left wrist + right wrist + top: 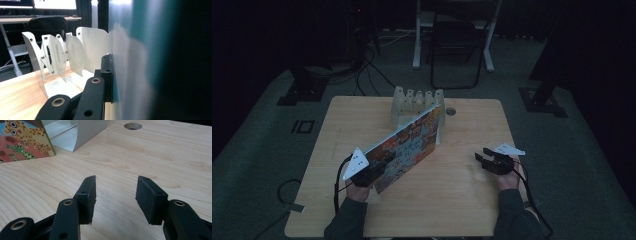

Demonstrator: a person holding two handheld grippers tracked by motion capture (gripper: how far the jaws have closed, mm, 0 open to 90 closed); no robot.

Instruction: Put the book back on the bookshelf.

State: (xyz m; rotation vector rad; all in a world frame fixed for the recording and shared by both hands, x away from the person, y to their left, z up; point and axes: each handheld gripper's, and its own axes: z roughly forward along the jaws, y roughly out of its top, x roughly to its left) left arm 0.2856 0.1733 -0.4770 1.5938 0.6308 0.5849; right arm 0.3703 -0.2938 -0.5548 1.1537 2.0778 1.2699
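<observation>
Forearms enter from the near table edge. Left gripper (379, 165) is clamped on the near end of a picture book (412, 145), jaws pressed flat against its cover; the book stands tilted on its long edge, running diagonally across the wooden table (462, 200). Right gripper (484, 159) rests on the tabletop well apart from the book, jaws parted about halfway, nothing between them. Farther back, the book's far end touches the white slotted rack (404, 102). A round hole (450, 111) sits just beside the rack.
</observation>
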